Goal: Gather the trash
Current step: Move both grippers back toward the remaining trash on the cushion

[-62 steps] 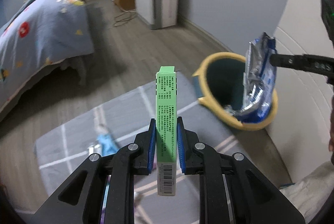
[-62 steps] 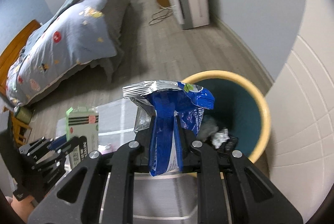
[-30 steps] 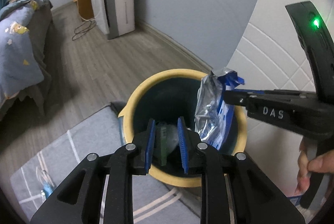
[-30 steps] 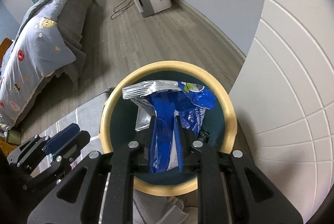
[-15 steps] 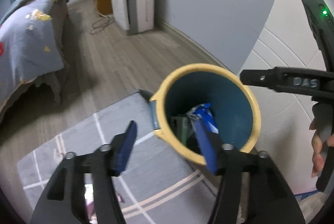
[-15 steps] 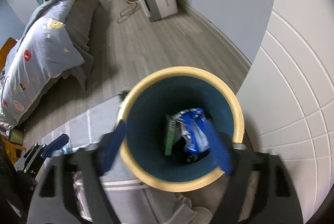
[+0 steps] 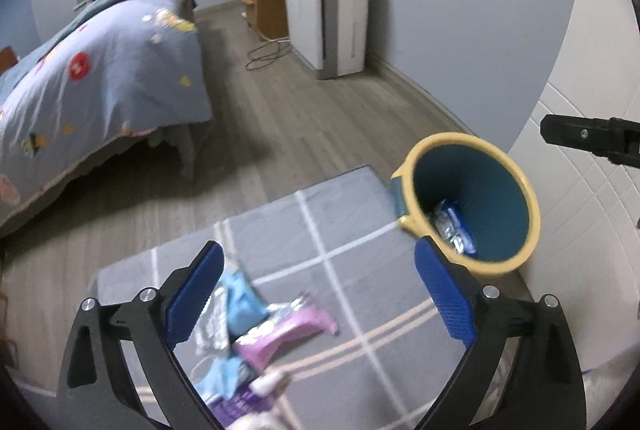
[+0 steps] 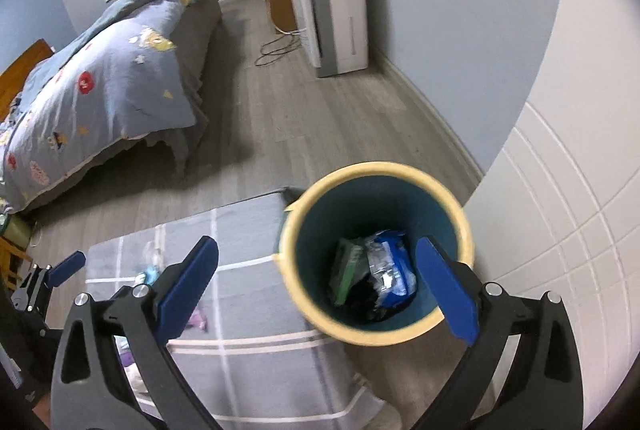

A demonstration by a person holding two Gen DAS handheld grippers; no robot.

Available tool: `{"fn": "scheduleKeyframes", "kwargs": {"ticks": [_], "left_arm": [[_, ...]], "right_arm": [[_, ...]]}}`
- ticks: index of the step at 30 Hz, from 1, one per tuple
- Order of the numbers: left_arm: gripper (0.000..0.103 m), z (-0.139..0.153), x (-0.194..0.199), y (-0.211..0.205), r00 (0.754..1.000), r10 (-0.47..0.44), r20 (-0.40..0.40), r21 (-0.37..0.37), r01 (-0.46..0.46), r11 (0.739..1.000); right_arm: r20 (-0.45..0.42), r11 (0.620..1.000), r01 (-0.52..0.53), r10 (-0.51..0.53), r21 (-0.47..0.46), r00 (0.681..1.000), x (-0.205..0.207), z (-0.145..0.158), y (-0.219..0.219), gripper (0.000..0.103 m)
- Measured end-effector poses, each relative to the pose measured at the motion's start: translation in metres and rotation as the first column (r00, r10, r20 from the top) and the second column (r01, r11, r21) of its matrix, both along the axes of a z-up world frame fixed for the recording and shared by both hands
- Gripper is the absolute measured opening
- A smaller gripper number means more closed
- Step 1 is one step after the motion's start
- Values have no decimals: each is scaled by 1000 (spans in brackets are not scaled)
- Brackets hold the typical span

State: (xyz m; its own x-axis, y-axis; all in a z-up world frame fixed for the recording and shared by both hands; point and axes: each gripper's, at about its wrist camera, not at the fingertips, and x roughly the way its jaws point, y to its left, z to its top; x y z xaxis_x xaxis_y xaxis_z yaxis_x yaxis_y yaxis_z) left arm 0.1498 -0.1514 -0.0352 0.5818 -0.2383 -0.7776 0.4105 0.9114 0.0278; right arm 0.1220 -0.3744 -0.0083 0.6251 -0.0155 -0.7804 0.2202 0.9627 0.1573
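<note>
1. Both grippers have let go. The left gripper (image 7: 316,286) held a green box two seconds ago; its jaws have just been opening and now stand spread wide with nothing between them. The right gripper (image 8: 316,282) carried a blue bag; its jaws have also just been opening and are spread and empty.

2. Both pieces of trash now lie in the bin (image 8: 460,226). In the right wrist view the green box (image 8: 347,272) stands on edge at the left of the bin floor, touching the blue bag (image 8: 390,270) beside it. The left wrist view shows only the bag (image 7: 454,230) over the near rim.

3. Each view has pulled back from the bin. A second ago the left gripper sat right over the mouth; now the bin (image 7: 524,185) is at the far right of its view and the mat (image 7: 360,209) fills the middle.

4. More trash waits on the mat, near the left gripper: a light blue wrapper (image 7: 242,300), a pink pack (image 7: 288,328) touching it, and some blurred pieces nearer still that I cannot name.

5. Judgement: this drop is done, and the task is only partly finished. The next step is likely a reach down to the mat pile. Those thin wrappers overlap, so one pinch may lift two or slip off.
</note>
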Motion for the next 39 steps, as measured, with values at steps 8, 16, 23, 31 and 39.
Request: {"fn": "scheduleKeyframes", "kwargs": {"ticks": [8,16,23,31,39], "left_arm": [[96,-5,-8,84,989,138,-52,-25,-139,990],[96,-11,-9,145,965,248,-81,-74,-254,964],[96,-21,-8,172,953,289,-86,-44,-294,955],[96,-39,5,192,936,327,-127,-20,-332,943],[96,-68,9,197,934,296,-201,42,-293,955]], "right_arm": [[-24,990,-99,97,-98,995,1,-3,64,97],[-71,976,-192,185,-101,980,13,-22,113,97],[-115,964,-253,242,-87,963,26,-46,141,97],[-189,963,-271,265,-6,946,46,-84,159,97],[-291,965,-255,259,53,921,63,-127,169,97]]}}
